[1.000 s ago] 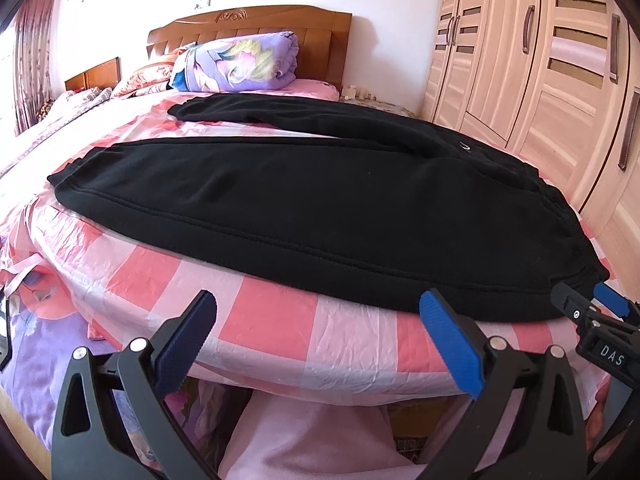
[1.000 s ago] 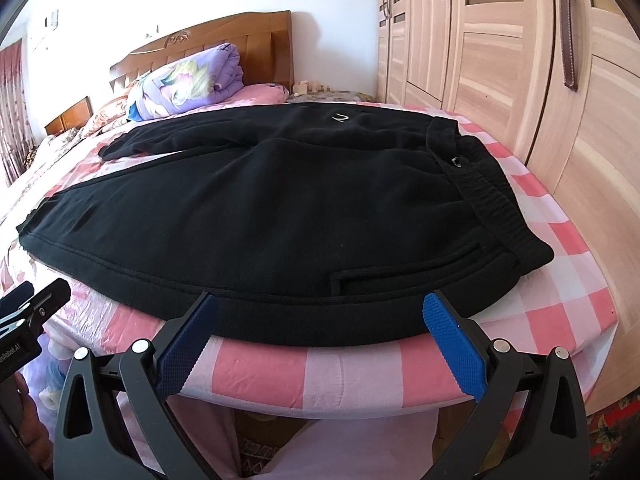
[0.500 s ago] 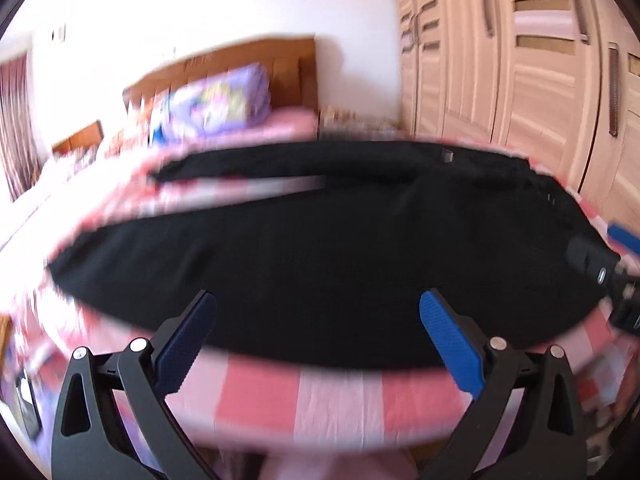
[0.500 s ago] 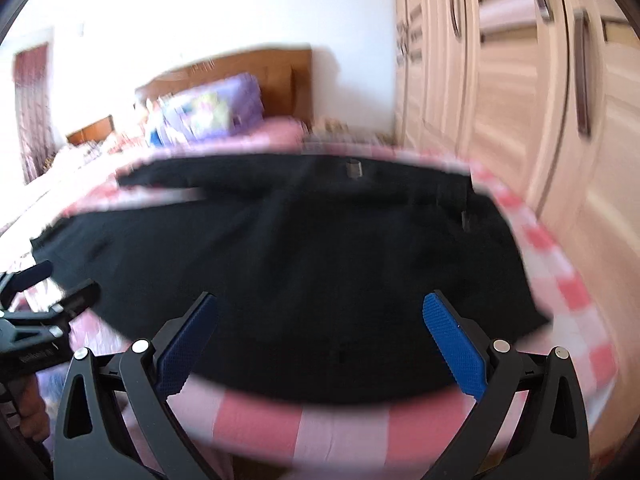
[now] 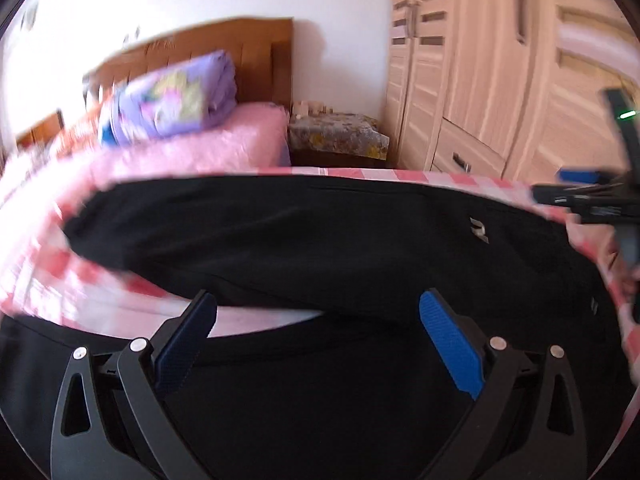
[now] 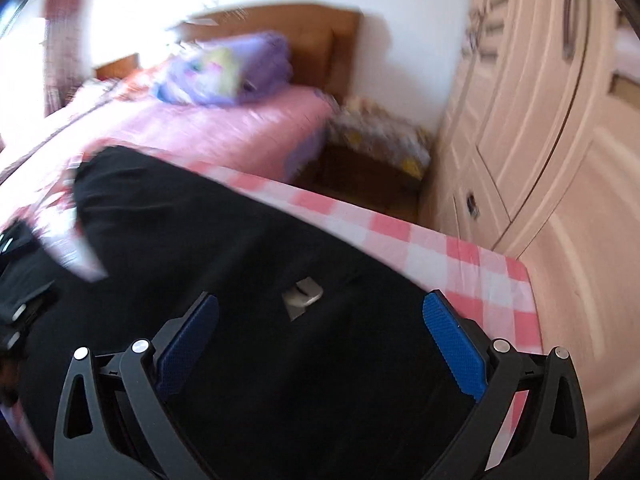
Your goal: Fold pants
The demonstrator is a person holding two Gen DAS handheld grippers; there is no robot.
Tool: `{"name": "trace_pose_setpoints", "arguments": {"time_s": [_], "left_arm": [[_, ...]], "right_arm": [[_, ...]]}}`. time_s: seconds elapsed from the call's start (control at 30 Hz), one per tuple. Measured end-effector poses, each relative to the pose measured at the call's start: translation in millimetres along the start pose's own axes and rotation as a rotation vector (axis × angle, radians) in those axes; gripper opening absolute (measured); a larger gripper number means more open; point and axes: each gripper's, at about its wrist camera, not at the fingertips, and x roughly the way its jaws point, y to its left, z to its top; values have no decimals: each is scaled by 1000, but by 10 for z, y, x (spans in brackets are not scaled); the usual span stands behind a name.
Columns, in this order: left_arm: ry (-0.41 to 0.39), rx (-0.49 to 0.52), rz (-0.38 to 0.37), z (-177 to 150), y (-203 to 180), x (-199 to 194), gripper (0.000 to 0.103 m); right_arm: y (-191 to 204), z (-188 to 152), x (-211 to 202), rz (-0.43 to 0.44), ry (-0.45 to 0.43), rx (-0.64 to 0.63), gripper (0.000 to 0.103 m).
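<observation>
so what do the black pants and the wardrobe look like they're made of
Black pants: likely soft fleece or sweatshirt knit; matte, lightless, small pale logo.
Wardrobe: pale wood or wood-look laminate, smooth with faint grain lines; which one is unclear.

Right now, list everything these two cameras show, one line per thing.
pants: one, black, spread flat on the bed
checked sheet: one, pink and white, under the pants
folded quilt: one, purple, near the headboard
headboard: one, brown wood, against the wall
bedside table: one, under a floral cover, beside the bed
wardrobe: one, light wood, right side
left claw: open, above the pants
right claw: open, above the pants
</observation>
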Motion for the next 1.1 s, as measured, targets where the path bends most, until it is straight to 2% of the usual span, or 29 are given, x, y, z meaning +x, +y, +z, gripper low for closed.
{"name": "trace_pose_setpoints", "arguments": {"time_s": [0.1,0.17,0.27,0.37,0.4,0.47,0.53,0.63,0.7,0.83,0.93,1.03,1.07,1.1], "left_arm": [[30,-68,-7,-15,108,146,101],[32,-86,-18,-46,186,163,101],[56,-18,-39,-53,230,163,101],[42,68,7,-29,223,111,102],[49,82,-1,4,251,128,102],[72,61,-37,76,286,196,102],[105,15,-79,183,336,301,101],[149,-29,-144,381,322,512,101],[181,-83,-178,535,305,661,101],[265,-240,-292,798,281,951,101],[356,-297,-306,890,175,1224,101],[429,-288,-292,872,13,1420,100],[457,-252,-226,816,-70,1477,73],[481,-241,-196,758,-80,1509,24]], "right_arm": [[-71,196,515,75,78,2,99],[-53,306,820,106,120,-43,99],[-23,403,1123,122,168,-107,99],[-50,407,1327,170,213,-150,98],[-28,362,1359,202,225,-173,89],[8,310,1261,240,178,-192,76],[18,287,1166,256,153,-193,44],[95,225,851,196,67,-239,10],[191,141,571,175,4,-269,11],[582,-277,-132,154,-118,-380,9],[949,-636,-456,110,-172,-445,9],[1138,-896,-561,64,-200,-447,9],[1164,-958,-579,59,-207,-429,9],[1185,-1035,-601,50,-217,-408,9]]}}
